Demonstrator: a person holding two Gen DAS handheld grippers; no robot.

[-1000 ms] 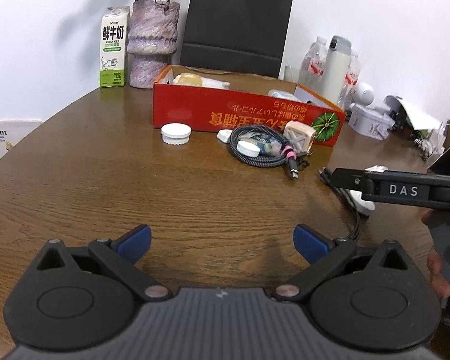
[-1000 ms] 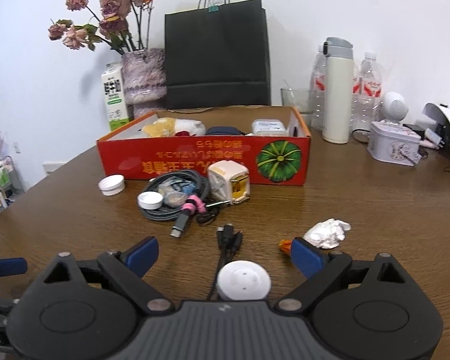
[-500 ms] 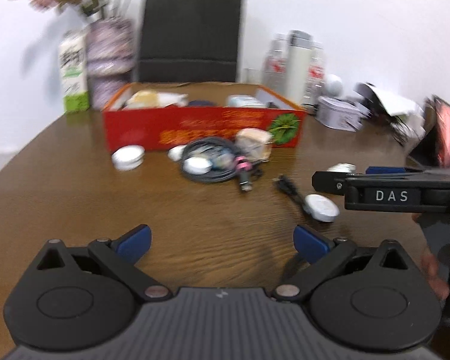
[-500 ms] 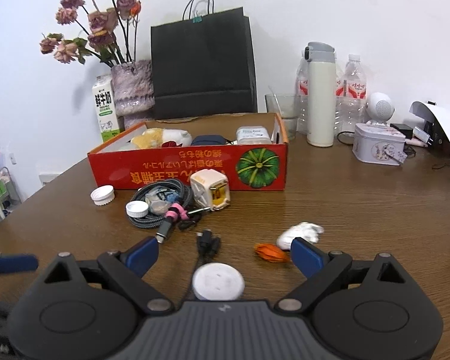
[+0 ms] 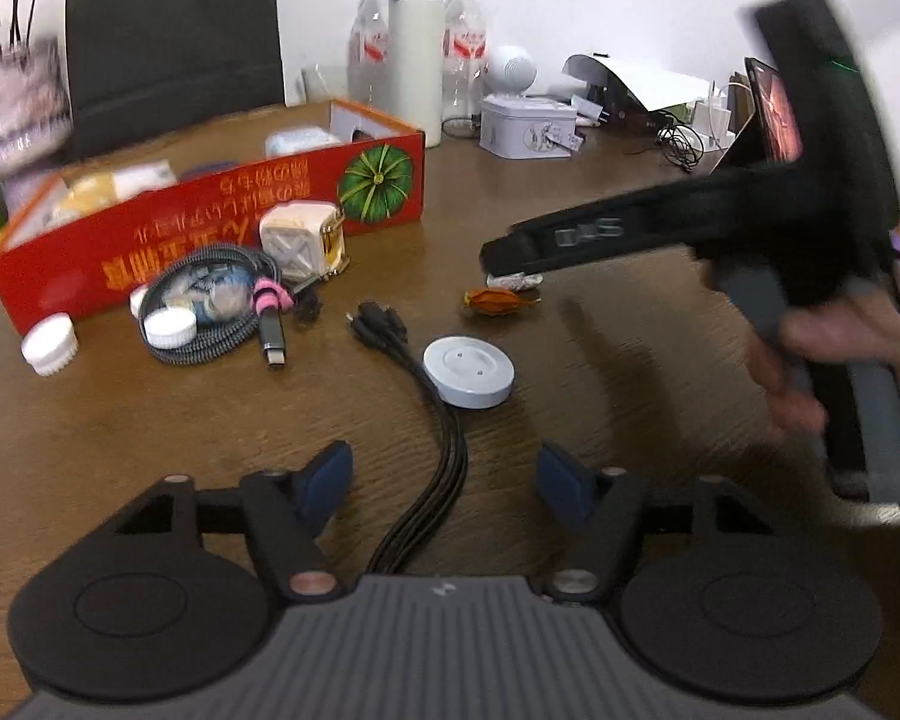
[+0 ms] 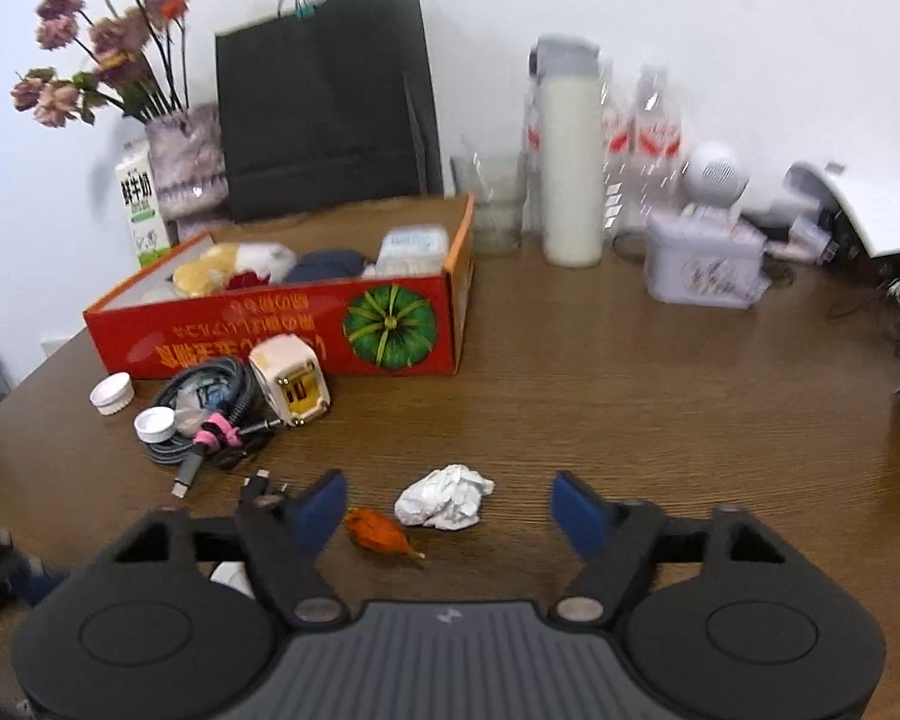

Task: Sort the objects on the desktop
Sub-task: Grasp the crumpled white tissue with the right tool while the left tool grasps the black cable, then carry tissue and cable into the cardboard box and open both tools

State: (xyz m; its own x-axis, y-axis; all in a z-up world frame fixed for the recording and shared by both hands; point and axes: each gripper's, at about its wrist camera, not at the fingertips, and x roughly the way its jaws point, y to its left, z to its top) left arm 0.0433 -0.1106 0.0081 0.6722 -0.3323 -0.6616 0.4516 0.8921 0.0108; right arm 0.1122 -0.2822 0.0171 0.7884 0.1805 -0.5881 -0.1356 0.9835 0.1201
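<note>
Left hand-held gripper (image 5: 444,471): jaws apart and closing, pads touching nothing; a black bundle of cables (image 5: 432,480) runs up between them on the surface (image 5: 630,324).
Right hand-held gripper (image 6: 450,507): jaws apart and closing, nothing pressed yet; the paper wad (image 6: 444,495) and the orange scrap (image 6: 381,531) lie between and just ahead of the pads.
Paper wad: lower centre of the right wrist view; probably very light and crushable, so any pinch across its bulk should hold.
Orange scrap: just left of the wad, close to the left pad; looks dry and brittle, likely to crumble under a hard squeeze.
White puck (image 5: 469,371): centre of the left wrist view, joined to the cable bundle; hard, smooth rim, may slip, so grip across its width.
Cable bundle: limp and trailing; lifting the puck will likely drag it.
Red box (image 6: 282,324): upper left of the right wrist view, already partly filled; likely destination.
</note>
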